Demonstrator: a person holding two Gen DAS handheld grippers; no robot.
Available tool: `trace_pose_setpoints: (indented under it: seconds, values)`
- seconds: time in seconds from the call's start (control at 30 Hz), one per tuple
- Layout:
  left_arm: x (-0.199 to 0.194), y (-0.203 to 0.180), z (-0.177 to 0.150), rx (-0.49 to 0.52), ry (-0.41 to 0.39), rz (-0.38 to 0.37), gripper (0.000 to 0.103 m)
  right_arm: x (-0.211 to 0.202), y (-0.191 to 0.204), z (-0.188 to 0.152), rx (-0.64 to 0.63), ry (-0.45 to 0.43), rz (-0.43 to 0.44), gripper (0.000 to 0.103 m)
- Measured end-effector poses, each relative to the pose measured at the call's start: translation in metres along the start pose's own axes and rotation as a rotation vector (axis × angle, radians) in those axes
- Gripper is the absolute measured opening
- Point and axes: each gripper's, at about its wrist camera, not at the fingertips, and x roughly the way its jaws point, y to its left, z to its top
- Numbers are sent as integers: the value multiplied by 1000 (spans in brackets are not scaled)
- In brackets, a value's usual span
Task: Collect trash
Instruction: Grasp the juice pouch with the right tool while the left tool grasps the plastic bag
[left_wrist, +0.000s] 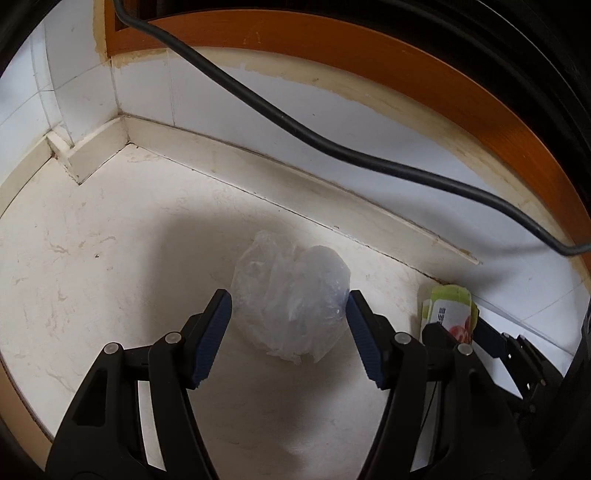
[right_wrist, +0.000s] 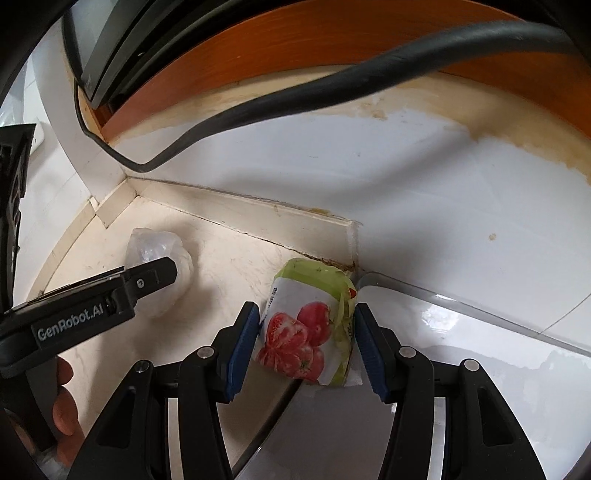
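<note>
Left gripper (left_wrist: 288, 299) gaped wide, straddling plastic bag (left_wrist: 291, 295) for pinch | right gripper (right_wrist: 306, 314) wide around carton (right_wrist: 303, 325), wall corner at 1 o'clock

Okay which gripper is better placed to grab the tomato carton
Right. The right gripper already straddles the tomato carton, jaws open around it. The left gripper brackets the clear plastic bag instead.

Only clear text I can spot is "GenRobot.AI" in white letters on the side of the left gripper (right_wrist: 147, 280), seen from the right wrist cam. The green carton (right_wrist: 310, 325) with tomato pictures has some small print down its edges plus what looks like "20", but the rest is too tiny to read.
</note>
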Motion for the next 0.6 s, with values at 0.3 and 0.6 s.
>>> trace_pose_setpoints:
  seconds: [0.3, 0.6]
  values:
    - [-7, -8, -1, 48, -21, 1, 61, 0, 8, 1, -5, -6, 1, 53]
    - [4, -6, 1, 17, -2, -10, 46, -7, 7, 1, -28, 1, -18, 50]
